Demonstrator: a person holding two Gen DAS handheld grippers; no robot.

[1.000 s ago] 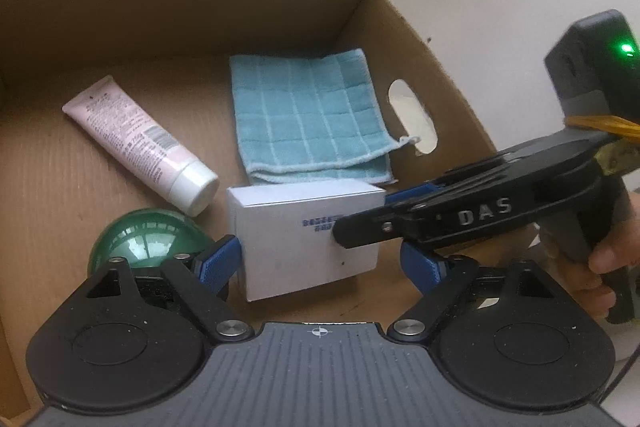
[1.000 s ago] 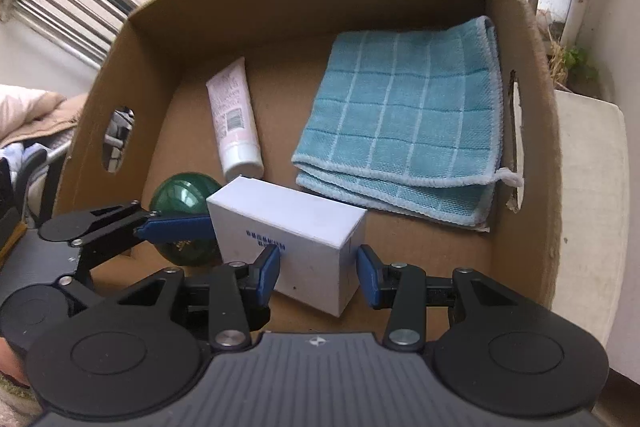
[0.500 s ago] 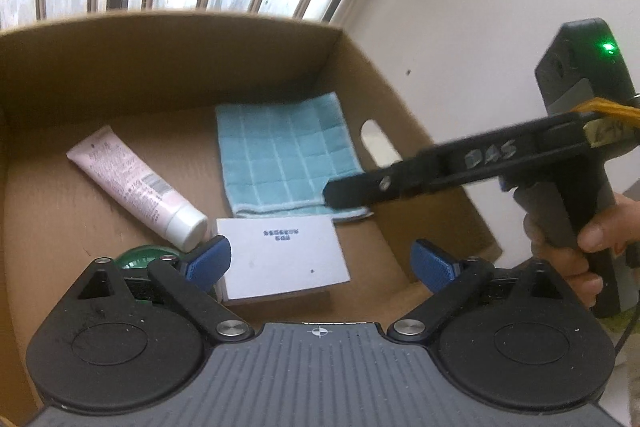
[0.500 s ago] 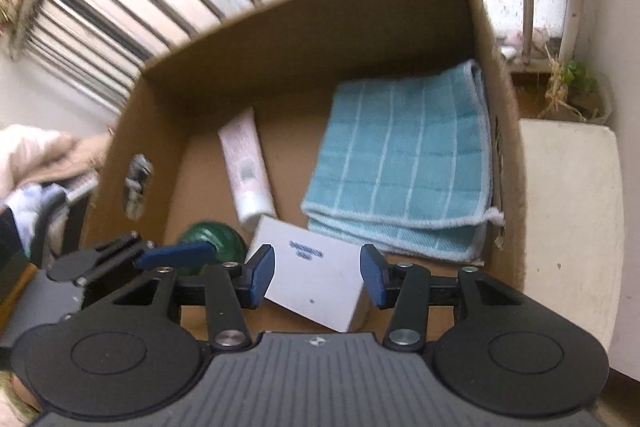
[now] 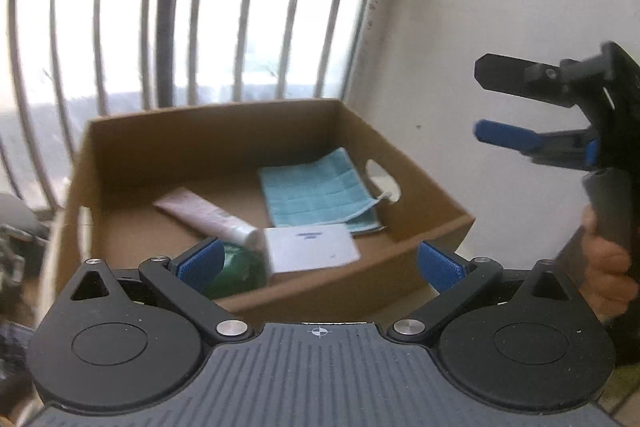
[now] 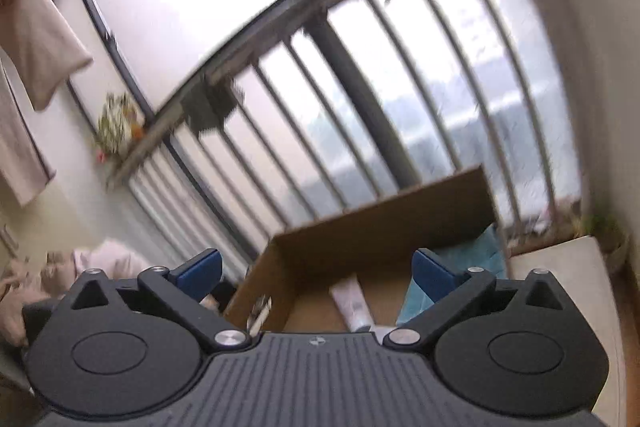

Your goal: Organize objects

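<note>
An open cardboard box [image 5: 360,291] holds a folded teal cloth [image 5: 316,191], a pale pink tube [image 5: 204,215], a white carton [image 5: 310,251] and a green ball [image 5: 240,271]. My left gripper [image 5: 320,265] hangs above and in front of the box's near wall. Its jaws are opening wide with nothing between them. My right gripper [image 5: 492,107] is raised at the right, above the box. Its jaws are also opening and hold nothing. In the right wrist view this gripper [image 6: 316,267] points over the box [image 6: 380,227] toward the window, with the tube [image 6: 352,303] and cloth [image 6: 472,259] below.
A barred window [image 5: 200,27] stands right behind the box and a white wall [image 5: 500,7] closes the right side. A pale slab [image 6: 560,287] lies right of the box. Laundry [image 6: 36,39] hangs at the left. A person's hand [image 5: 608,267] holds the right gripper.
Both grippers pulled back and rose out of the box. The right gripper let go of the white carton, which stays in the box, and spread wide while tilting up toward the window.
</note>
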